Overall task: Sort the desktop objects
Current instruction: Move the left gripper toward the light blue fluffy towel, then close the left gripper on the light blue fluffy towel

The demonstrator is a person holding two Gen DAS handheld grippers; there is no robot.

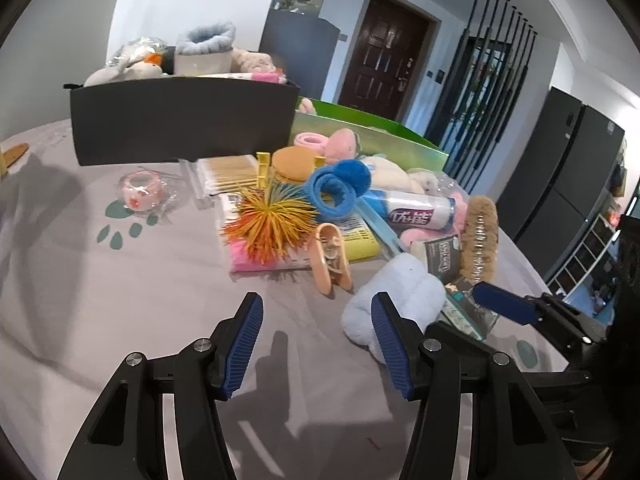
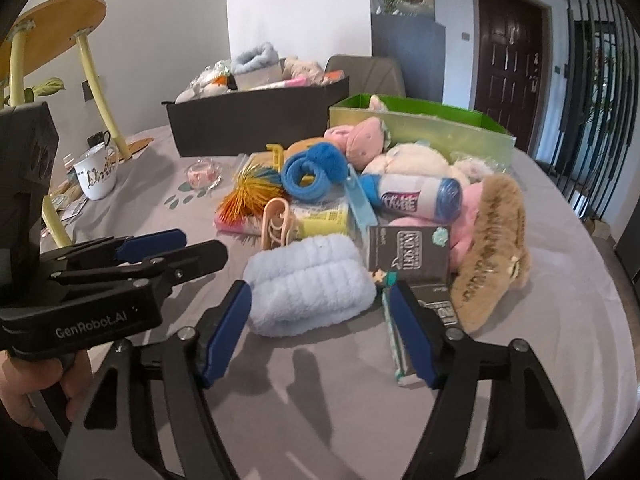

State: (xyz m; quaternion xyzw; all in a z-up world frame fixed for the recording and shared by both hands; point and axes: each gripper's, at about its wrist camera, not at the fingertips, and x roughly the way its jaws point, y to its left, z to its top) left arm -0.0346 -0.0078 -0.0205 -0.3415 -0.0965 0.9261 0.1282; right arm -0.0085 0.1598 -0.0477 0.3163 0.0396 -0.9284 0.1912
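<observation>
While both grippers hang over the near edge of the table (image 2: 560, 280), nothing is held yet. Left gripper (image 1: 316, 344): jaws parted, only bare grey cloth between them, pads touching nothing. Right gripper (image 2: 320, 332): jaws also parted and empty, straddling the near end of the light blue towel (image 2: 308, 284) without pressing it.

My pick for the next item is the towel. It sits at the near side of the pile, closest of everything to the table's near edge, with a peach hair clip (image 2: 276, 220) just behind it and a dark tissue pack (image 2: 408, 252) touching its right side.

Handling, my guess: light, soft, squashy. No breakage risk, it won't slip off ribbed pads, but it will compress a lot and may unroll or sag if I pinch a loose edge. I'd grab across the middle of the roll, both folds between the pads, and close well in. Watch the tissue pack so it isn't dragged along.

Looks: pale blue, fluffy, ribbed pile, rolled or folded into two fat lobes, short bundle, one small dark speck on top.

Drop target unclear: black box (image 2: 256, 120) and green box (image 2: 420, 128) stand at the far edge, both already partly filled.
</observation>
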